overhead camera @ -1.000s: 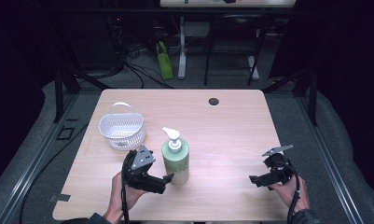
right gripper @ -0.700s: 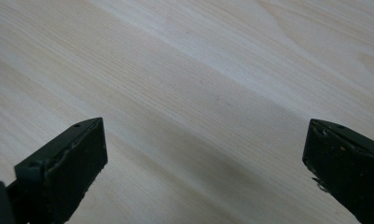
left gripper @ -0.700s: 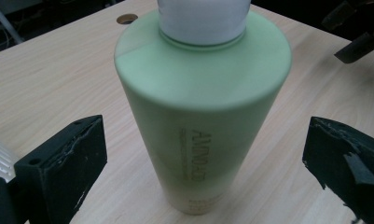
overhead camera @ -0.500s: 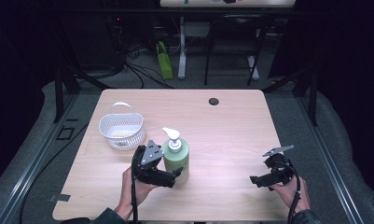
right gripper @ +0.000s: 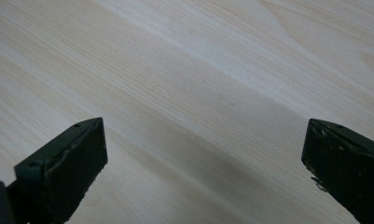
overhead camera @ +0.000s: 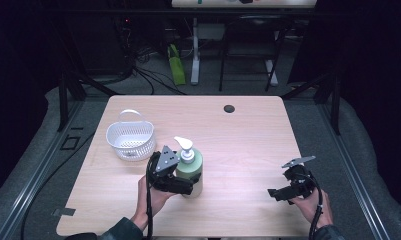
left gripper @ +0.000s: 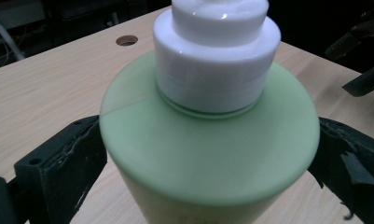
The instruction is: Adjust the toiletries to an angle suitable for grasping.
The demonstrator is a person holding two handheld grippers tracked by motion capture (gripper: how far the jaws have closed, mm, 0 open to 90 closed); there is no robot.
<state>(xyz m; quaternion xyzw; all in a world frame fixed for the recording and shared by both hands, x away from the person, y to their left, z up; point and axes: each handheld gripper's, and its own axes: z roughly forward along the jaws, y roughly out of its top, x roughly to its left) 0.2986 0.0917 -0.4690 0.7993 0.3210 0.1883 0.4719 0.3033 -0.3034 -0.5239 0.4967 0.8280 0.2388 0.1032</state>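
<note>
A pale green pump bottle with a white pump head stands upright near the table's front, left of centre. My left gripper is open, with one jaw on each side of the bottle's body. In the left gripper view the bottle spans the whole gap between the two jaws, which lie against or very close to its sides. My right gripper is open and low over bare wood at the front right; the right gripper view has nothing but table between its jaws.
A white plastic basket with a handle stands behind and to the left of the bottle. A small round hole sits in the wooden table near its far edge. Dark stands and cables lie on the floor beyond.
My left gripper has moved right and forward, so its jaws now flank the bottle. The right gripper has stayed in place.
</note>
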